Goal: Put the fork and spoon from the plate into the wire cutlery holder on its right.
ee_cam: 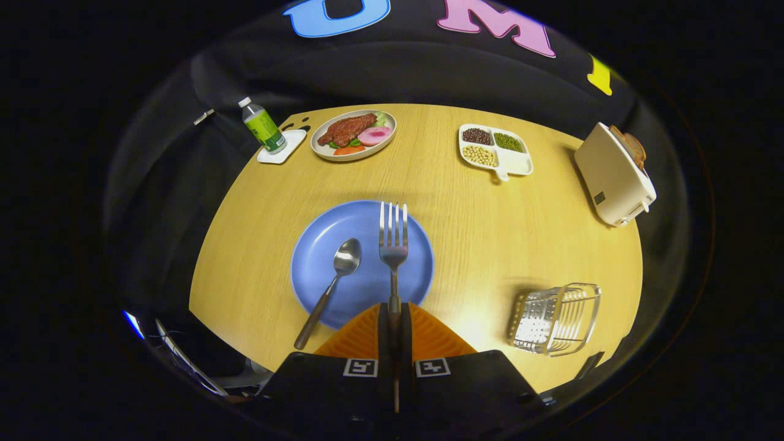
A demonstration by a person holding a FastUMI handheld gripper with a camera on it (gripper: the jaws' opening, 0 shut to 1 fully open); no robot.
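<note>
A blue plate (pixel 331 245) lies on the wooden table just ahead of my fingers. My gripper (pixel 394 309) is shut on the handle of a metal fork (pixel 393 236), whose tines point away from me, raised over the plate's right half. A metal spoon (pixel 335 275) rests on the plate to the fork's left, its dark handle hanging over the plate's near rim. The wire cutlery holder (pixel 556 318) stands on the table to the right of the plate and of my fingers.
At the table's far side are a green-labelled bottle (pixel 262 125) on a white coaster, a plate of food (pixel 353 135) and a divided tray of beans (pixel 495 150). A cream toaster (pixel 614 174) with bread sits at the far right edge.
</note>
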